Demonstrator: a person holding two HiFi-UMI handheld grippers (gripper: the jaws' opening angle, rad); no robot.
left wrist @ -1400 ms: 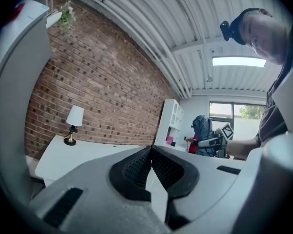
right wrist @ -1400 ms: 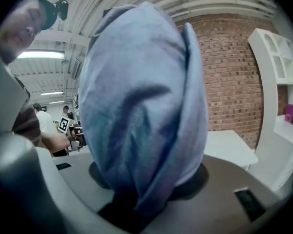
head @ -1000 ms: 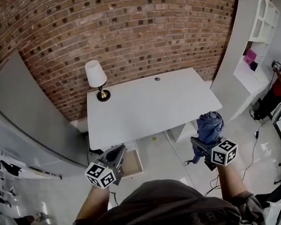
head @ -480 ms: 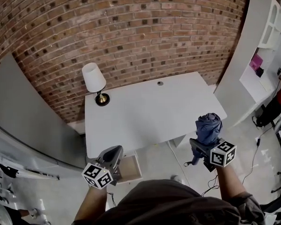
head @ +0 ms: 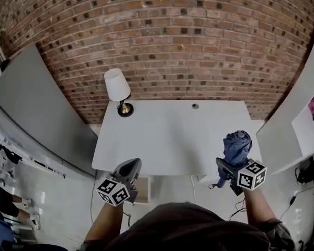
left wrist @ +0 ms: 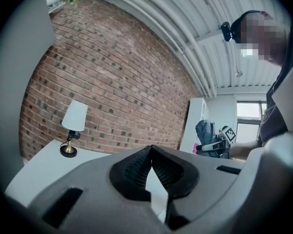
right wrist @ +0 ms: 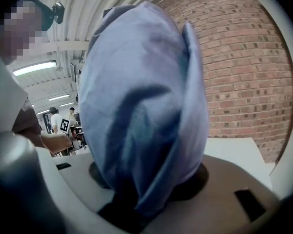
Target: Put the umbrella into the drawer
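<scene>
A folded blue umbrella (head: 236,145) stands upright in my right gripper (head: 226,166), which is shut on its lower part, in front of the white table's (head: 172,135) right front corner. In the right gripper view the umbrella (right wrist: 141,106) fills the middle and hides the jaws of that gripper (right wrist: 141,199). My left gripper (head: 131,165) is shut with nothing held, its tips at the table's front edge. In the left gripper view that gripper (left wrist: 151,150) has its tips touching. Below the table, a corner of the open drawer (head: 143,188) shows beside the left gripper.
A white-shaded lamp (head: 118,90) stands at the table's back left, against the brick wall (head: 199,46). A grey panel (head: 36,114) runs along the left and a white shelf unit (head: 298,124) stands at the right. Cables (head: 235,208) lie on the floor.
Both grippers have moved across the room toward the table's front edge, the umbrella still held. The table now lies straight ahead, and the left gripper covers most of the drawer.
</scene>
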